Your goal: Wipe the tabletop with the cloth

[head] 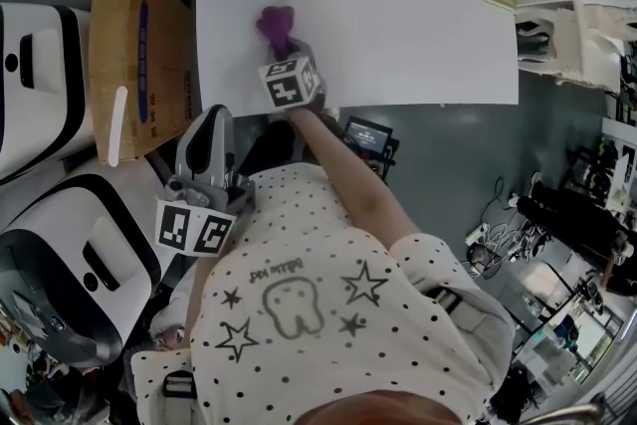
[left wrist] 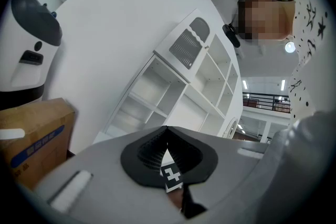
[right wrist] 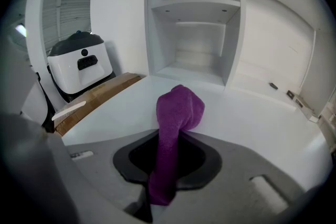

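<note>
Right claw (right wrist: pixel 170 136): clenching the purple cloth (right wrist: pixel 179 107), bunching its free end forward as a wiping pad.
Cloth: apparently pressing onto the white table (head: pixel 418 35), toward its left side.
Left claw (left wrist: pixel 167 136): pinching shut, empty, hovering off the table, leaving the surface free.

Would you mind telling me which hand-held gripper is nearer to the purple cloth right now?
Right. The right hand-held gripper is clamped on the purple cloth over the tabletop. The left hand-held gripper sits back beside the person's torso, short of the table edge, shut on nothing.
</note>
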The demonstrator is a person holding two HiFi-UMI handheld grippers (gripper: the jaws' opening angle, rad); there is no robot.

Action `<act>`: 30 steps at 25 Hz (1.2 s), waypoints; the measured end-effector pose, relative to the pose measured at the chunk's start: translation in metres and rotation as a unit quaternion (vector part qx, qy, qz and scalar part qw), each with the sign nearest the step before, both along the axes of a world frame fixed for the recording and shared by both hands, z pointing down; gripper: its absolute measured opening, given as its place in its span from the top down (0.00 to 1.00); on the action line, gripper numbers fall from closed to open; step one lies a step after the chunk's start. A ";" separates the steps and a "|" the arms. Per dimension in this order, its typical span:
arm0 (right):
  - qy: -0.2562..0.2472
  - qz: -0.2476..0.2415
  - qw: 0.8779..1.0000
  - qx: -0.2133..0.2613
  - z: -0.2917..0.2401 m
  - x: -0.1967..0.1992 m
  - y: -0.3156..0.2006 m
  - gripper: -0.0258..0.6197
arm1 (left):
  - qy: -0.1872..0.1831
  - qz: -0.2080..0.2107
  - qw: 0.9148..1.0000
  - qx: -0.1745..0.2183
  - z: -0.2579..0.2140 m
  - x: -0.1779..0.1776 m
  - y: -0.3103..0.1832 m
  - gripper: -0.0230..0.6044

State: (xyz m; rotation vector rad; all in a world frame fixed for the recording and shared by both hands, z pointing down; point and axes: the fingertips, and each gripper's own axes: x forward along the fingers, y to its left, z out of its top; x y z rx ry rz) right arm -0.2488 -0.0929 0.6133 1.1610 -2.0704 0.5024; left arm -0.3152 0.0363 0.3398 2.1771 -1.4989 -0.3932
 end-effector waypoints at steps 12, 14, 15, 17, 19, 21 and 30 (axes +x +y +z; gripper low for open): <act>-0.010 -0.074 0.997 -0.002 -0.002 -0.066 0.012 0.87 | -0.010 -0.028 1.000 -0.006 0.001 -0.017 0.007 0.97; -0.012 -0.087 0.996 -0.003 -0.002 -0.078 0.014 0.87 | -0.011 -0.034 0.999 -0.008 0.001 -0.021 0.009 0.97; -0.013 -0.093 0.996 -0.004 -0.002 -0.083 0.016 0.87 | -0.011 -0.038 0.999 -0.009 0.001 -0.023 0.010 0.97; -0.017 -0.104 0.994 -0.007 -0.002 -0.094 0.020 0.87 | -0.012 -0.044 0.999 -0.010 0.002 -0.026 0.011 0.97; -0.021 -0.116 0.993 -0.009 -0.002 -0.105 0.023 0.87 | -0.013 -0.049 0.999 -0.011 0.001 -0.029 0.012 0.97; -0.022 -0.127 0.992 -0.009 -0.002 -0.114 0.027 0.87 | -0.014 -0.053 0.998 -0.012 0.002 -0.032 0.012 0.97; -0.025 -0.173 0.985 0.003 -0.002 -0.150 0.037 0.87 | -0.022 -0.065 0.998 -0.018 0.003 -0.039 0.014 0.97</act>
